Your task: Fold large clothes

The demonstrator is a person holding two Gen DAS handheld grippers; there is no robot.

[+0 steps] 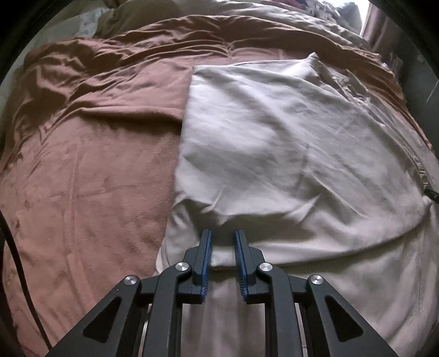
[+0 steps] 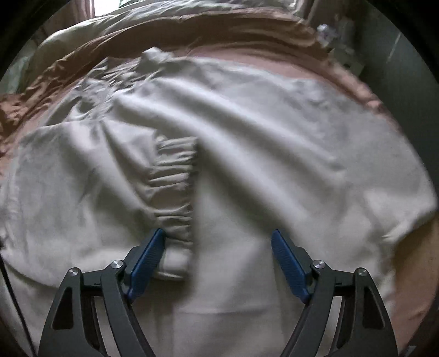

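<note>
A large cream-white garment (image 1: pixel 274 142) lies spread on a bed, partly folded over itself, with a straight folded edge on its left side. My left gripper (image 1: pixel 222 233) hovers over its near edge, jaws a narrow gap apart and nothing between them. In the right wrist view the same garment (image 2: pixel 274 131) fills the frame, with a gathered elastic band (image 2: pixel 172 175) running toward me. My right gripper (image 2: pixel 218 233) is wide open just above the cloth, its left finger (image 2: pixel 148 255) beside the near end of the band.
A rumpled brown blanket (image 1: pixel 82 164) covers the bed under and left of the garment; it also shows in the right wrist view (image 2: pixel 247 30). Beige bedding (image 1: pixel 164 11) is bunched at the far end. A black cable (image 1: pixel 16 247) hangs at the left.
</note>
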